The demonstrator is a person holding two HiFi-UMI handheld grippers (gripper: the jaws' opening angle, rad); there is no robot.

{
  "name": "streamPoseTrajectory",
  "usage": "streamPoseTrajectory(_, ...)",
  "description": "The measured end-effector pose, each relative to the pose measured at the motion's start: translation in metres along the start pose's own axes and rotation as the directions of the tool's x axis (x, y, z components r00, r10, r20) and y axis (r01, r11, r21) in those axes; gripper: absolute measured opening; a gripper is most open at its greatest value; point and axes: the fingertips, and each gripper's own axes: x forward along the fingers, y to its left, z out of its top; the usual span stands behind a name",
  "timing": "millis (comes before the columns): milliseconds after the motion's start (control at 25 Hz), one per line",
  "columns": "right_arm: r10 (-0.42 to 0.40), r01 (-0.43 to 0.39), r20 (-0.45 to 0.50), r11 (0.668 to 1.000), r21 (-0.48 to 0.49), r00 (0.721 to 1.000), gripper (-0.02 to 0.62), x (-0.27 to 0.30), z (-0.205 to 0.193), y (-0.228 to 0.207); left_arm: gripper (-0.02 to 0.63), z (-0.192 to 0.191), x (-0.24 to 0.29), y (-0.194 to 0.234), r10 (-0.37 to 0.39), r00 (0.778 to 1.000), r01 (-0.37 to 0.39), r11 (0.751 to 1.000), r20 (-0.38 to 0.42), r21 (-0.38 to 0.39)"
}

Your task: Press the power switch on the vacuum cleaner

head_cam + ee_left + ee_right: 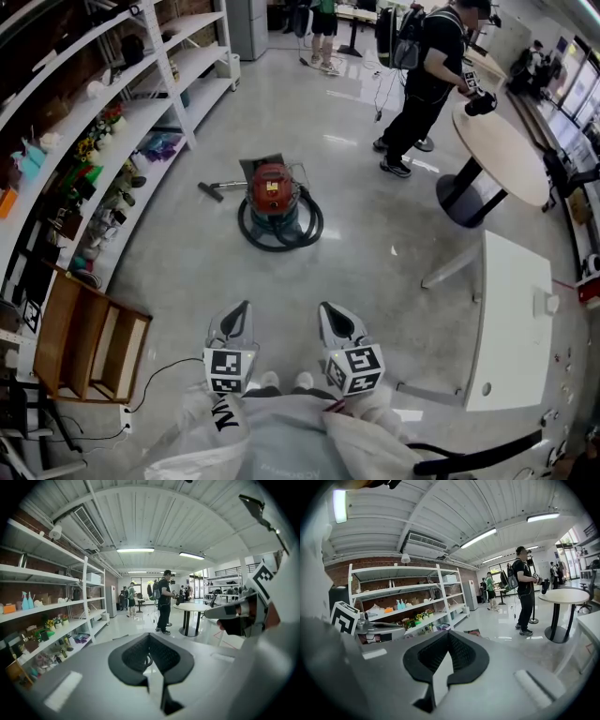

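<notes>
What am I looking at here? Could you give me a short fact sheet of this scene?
place: indoor hall, shelving along the left
vacuum cleaner: red top, on the floor ahead, hose looped around its base
left tool: jaws together, empty
right tool: jaws together, empty, beside the left one
contact with vacuum: none, both held well short of it
bystander: person standing by a round table

The vacuum cleaner (pixel 275 192) stands on the floor straight ahead of you, well apart from your left gripper (pixel 245 308) and right gripper (pixel 324 308), which sit side by side near your body. Shelving (pixel 141 103) runs along your left, with a wooden rack (pixel 89 342) on the floor at its near end. On your right a rectangular table (pixel 511 319) stands near, a round table (pixel 502 155) behind it, and a person (pixel 427 75) just left of that.
</notes>
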Motion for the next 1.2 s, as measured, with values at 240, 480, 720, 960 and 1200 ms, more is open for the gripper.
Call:
streamPoseTrajectory(240,0.009,-0.009,-0.003,1.0,0.012,1.0,0.0,-0.007,-0.004,-0.012,0.0,-0.007,0.003,-0.012,0.009,1.0,-0.009,1.0,-0.023,0.0)
streamPoseTrajectory(480,0.03,-0.031,0.011,0.999,0.019,0.999,0.0,-0.017,-0.005,-0.026,0.0,0.005,0.002,-0.033,0.015,1.0,-0.015,1.0,0.007,0.013)
streamPoseTrajectory(720,0.057,-0.057,0.01,0.998,0.029,0.998,0.0,-0.025,-0.01,-0.031,0.0,-0.003,-0.004,-0.046,0.036,0.999,-0.036,0.999,-0.009,-0.001)
streamPoseTrajectory(960,0.066,-0.067,0.027,0.997,0.034,0.997,0.0,-0.027,-0.006,-0.036,0.0,0.005,-0.004,-0.05,0.046,0.999,-0.046,0.999,0.003,0.013)
streamPoseTrajectory(1200,0.067,-0.068,0.019,0.997,0.031,0.998,0.0,-0.023,-0.008,-0.036,0.0,0.007,0.001,-0.049,0.042,0.999,-0.042,0.999,0.007,0.004)
